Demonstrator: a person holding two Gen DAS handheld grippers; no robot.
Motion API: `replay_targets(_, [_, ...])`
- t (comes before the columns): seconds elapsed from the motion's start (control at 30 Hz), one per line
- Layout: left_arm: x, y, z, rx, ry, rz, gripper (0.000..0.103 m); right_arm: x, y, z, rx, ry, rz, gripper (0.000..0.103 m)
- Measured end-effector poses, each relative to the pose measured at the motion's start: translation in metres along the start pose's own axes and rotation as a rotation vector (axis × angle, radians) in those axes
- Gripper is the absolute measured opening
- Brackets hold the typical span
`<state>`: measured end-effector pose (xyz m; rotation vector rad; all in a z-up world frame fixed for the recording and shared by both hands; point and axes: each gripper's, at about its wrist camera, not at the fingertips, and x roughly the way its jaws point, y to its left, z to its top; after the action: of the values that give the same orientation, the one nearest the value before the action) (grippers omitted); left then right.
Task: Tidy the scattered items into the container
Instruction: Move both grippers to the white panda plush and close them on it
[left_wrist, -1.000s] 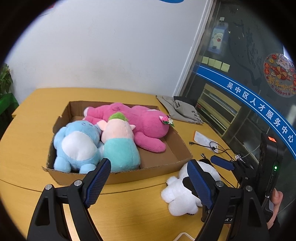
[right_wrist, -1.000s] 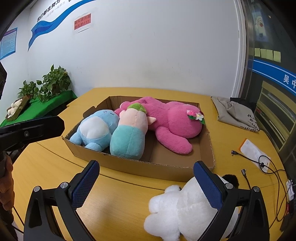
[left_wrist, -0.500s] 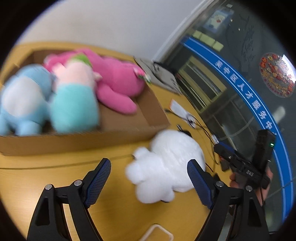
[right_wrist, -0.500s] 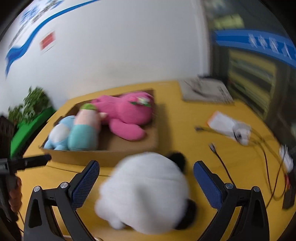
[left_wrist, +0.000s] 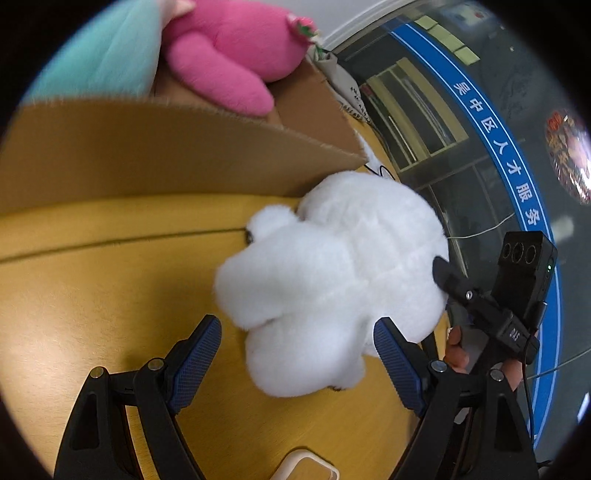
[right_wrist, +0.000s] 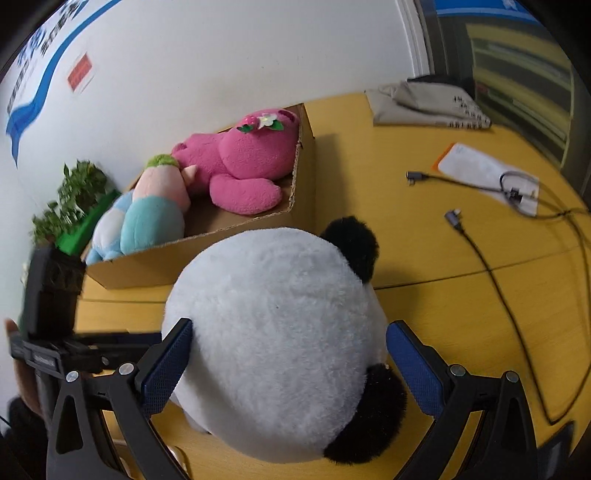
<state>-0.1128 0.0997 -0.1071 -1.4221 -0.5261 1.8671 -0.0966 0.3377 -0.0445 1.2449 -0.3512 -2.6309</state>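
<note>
Cardboard box (right_wrist: 236, 254) sits on the yellow desk (right_wrist: 424, 229), open top. Inside: pink plush (right_wrist: 240, 166) w/ flower on its head at the far end, teal-pink plush (right_wrist: 155, 206) w/ green tuft beside it, blue-white plush (right_wrist: 107, 229) at the near-left end, partly hidden behind the teal one. All three lie on their sides or backs, touching each other.

White panda plush (right_wrist: 273, 332) w/ black ears is outside the box, on the desk just beside the box's near wall, at about 6 o'clock from it in the right wrist view.

Right hand-held gripper (right_wrist: 288, 365): jaws wide open, straddling the panda's head; left pad right at the fur, right pad just off it, no squeeze visible. Left hand-held gripper (left_wrist: 295, 358): jaws open, panda's lower body (left_wrist: 328, 288) between the tips, pads apart from the fur. A hand (left_wrist: 458, 354) shows at 4 o'clock in the left wrist view, on the other gripper's handle.

Desk also carries cables (right_wrist: 480, 251) and a white pouch (right_wrist: 480, 170) at 2 o'clock, a folded grey cloth (right_wrist: 424, 103) at 1 o'clock. White wall (right_wrist: 221, 55) w/ blue stripe behind, green plant (right_wrist: 70, 199) at 9 o'clock, glass partition (left_wrist: 461, 122) w/ blue band to the right.
</note>
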Motion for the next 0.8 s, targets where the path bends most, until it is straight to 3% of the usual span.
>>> replay_targets(0.23, [0.027, 0.008, -0.003, -0.03, 0.017, -0.126, 0.084, 0.007, 0.011, 0.005, -0.073, 0.047, -0.07, 0.102])
replay_targets(0.37, [0.03, 0.007, -0.003, -0.017, 0.006, -0.12, 0.083, 0.012, 0.007, 0.002, -0.056, 0.063, -0.051, 0.099])
replay_targets(0.4, [0.031, 0.006, -0.003, -0.014, 0.008, -0.118, 0.081, 0.014, 0.006, 0.0, -0.05, 0.069, -0.034, 0.095])
replay_targets(0.47, [0.032, 0.005, -0.002, -0.014, 0.009, -0.138, 0.065, 0.015, 0.009, -0.002, -0.055, 0.064, -0.032, 0.092])
replay_targets(0.57, [0.026, -0.002, -0.002, 0.028, 0.0, -0.093, 0.048, 0.011, 0.013, -0.004, -0.06, 0.049, -0.021, 0.082])
replay_targets(0.7, [0.011, -0.012, -0.004, 0.07, -0.014, -0.079, 0.041, 0.004, 0.021, -0.007, -0.066, 0.032, -0.006, 0.074])
replay_targets(0.8, [-0.015, -0.02, -0.005, 0.096, -0.064, -0.115, 0.039, -0.011, 0.034, -0.006, -0.078, -0.009, 0.008, 0.073])
